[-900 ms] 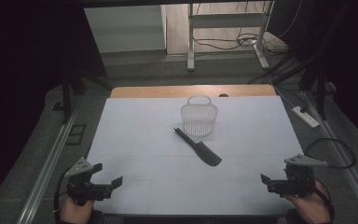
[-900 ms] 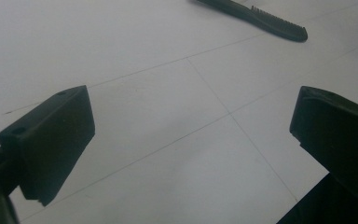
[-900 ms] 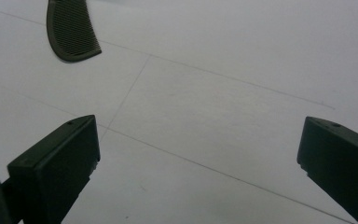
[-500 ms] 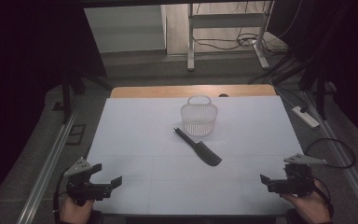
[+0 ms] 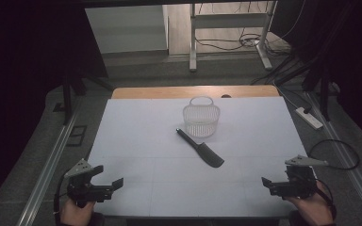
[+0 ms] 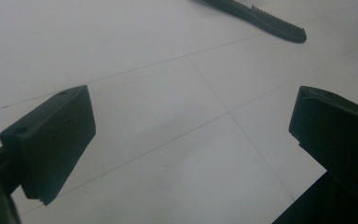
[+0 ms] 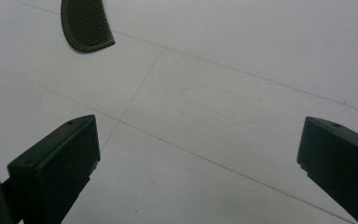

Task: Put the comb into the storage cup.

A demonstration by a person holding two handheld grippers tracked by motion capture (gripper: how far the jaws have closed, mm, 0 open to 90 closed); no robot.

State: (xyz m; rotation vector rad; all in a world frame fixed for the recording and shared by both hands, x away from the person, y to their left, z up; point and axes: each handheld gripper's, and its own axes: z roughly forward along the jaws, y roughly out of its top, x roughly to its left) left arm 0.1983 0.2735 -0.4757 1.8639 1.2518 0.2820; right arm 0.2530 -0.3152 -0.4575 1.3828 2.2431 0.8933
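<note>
Comb (image 5: 201, 149) lying diagonally, handle toward basket (image 5: 201, 117), left gripper (image 5: 107, 185), right gripper (image 5: 269, 184) both agape, empty

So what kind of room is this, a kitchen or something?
More likely a lab or workshop for recording tasks. A white-covered wooden table holds just a black plastic comb and a small white mesh basket, with loose cables and a white power strip on the floor.
</note>
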